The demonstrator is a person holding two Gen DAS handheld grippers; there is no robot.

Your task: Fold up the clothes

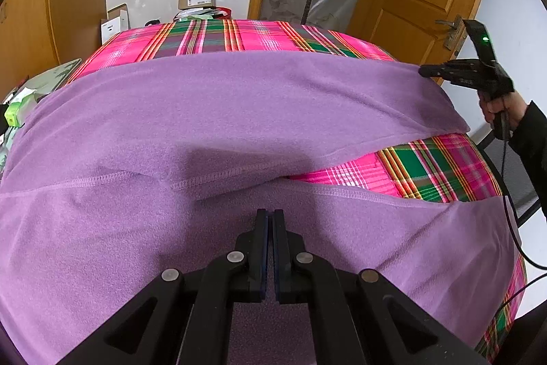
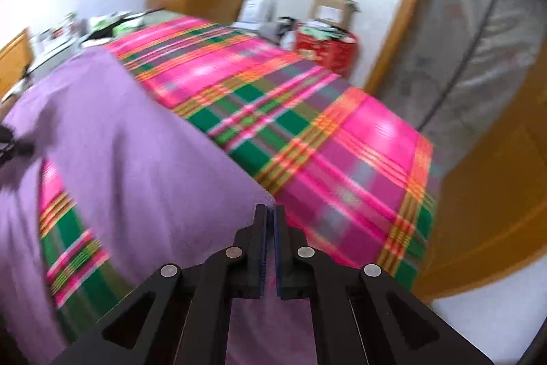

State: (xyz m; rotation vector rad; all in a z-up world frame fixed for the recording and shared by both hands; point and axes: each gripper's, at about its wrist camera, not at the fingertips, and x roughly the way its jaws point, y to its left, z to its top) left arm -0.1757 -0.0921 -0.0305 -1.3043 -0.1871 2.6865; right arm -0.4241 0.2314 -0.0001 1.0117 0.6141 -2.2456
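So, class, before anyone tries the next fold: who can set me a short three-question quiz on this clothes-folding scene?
1. True or false: on the left gripper, the fingers stand wide apart.
2. What lies under the purple fleece garment? A) bare wood B) a pink and green plaid cloth C) a white sheet
3. In the left wrist view, which part of the garment does the right gripper reach?

Key
1. False: they are closed together over the garment.
2. B
3. Its far right corner.
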